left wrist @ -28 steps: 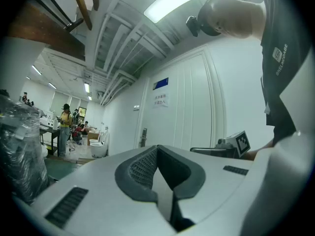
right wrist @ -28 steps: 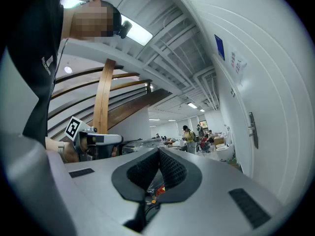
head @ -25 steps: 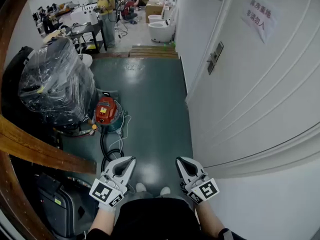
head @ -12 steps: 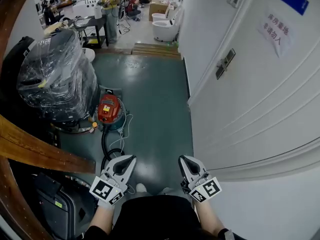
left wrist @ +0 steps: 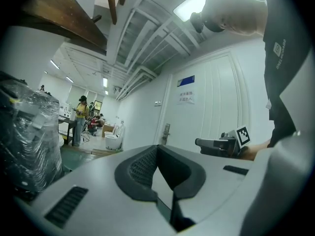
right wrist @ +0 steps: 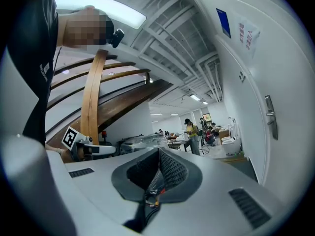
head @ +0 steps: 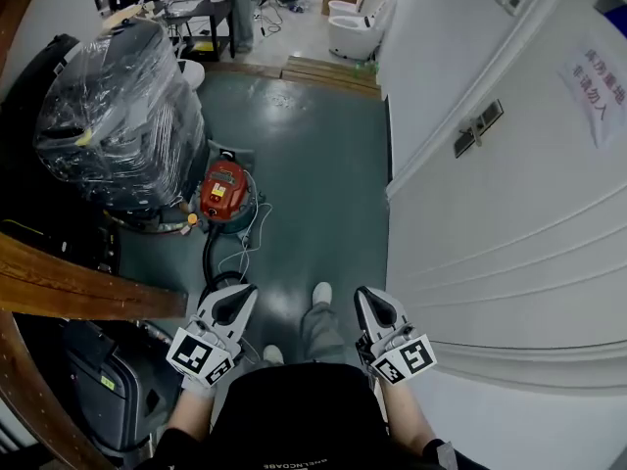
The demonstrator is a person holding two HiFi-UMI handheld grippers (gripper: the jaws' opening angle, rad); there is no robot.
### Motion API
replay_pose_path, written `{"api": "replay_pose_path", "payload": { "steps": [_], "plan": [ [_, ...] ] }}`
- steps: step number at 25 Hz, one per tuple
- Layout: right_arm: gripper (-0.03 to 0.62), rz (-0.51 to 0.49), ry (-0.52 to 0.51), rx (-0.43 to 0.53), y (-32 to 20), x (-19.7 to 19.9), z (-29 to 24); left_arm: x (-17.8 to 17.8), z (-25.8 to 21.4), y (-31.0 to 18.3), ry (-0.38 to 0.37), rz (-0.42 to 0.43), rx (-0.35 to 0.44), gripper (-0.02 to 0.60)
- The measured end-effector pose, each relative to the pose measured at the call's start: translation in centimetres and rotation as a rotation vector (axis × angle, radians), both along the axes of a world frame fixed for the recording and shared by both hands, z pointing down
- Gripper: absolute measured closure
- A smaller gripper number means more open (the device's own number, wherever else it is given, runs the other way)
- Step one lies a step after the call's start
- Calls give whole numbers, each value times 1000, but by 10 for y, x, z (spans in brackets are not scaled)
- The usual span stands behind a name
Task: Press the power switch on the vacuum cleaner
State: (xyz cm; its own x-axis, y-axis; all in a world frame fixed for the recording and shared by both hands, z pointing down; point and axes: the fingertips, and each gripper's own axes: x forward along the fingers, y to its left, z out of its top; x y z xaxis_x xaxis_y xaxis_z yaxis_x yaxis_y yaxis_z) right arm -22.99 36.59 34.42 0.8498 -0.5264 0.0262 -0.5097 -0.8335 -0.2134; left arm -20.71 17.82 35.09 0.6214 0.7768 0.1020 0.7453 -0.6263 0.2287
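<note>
Head view: left claw (head: 241,292), right claw (head: 363,294) clenched, seemingly empty; vacuum cleaner (head: 226,192) well apart.

Your glossy green floor (head: 318,204) has the red vacuum cleaner (head: 225,192) parked left of middle, right beside a plastic-wrapped bundle (head: 118,116), black hose (head: 209,267) curling nearer, wooden planks (head: 328,71) lying far off.
</note>
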Motion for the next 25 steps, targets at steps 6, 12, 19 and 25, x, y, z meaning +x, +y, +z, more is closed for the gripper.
{"api": "replay_pose_path", "payload": {
  "steps": [6, 12, 19, 25],
  "plan": [
    [567, -118, -6, -5, 34, 91, 15, 84, 11, 36, -16, -120, 27, 568],
    [568, -233, -57, 26, 68, 182, 20, 158, 13, 69, -60, -241, 65, 568],
    [566, -392, -95, 54, 71, 251, 31, 193, 19, 88, -88, -351, 139, 568],
    [566, -552, -106, 70, 8, 296, 32, 210, 31, 40, -125, -492, 132, 568]
  ]
}}
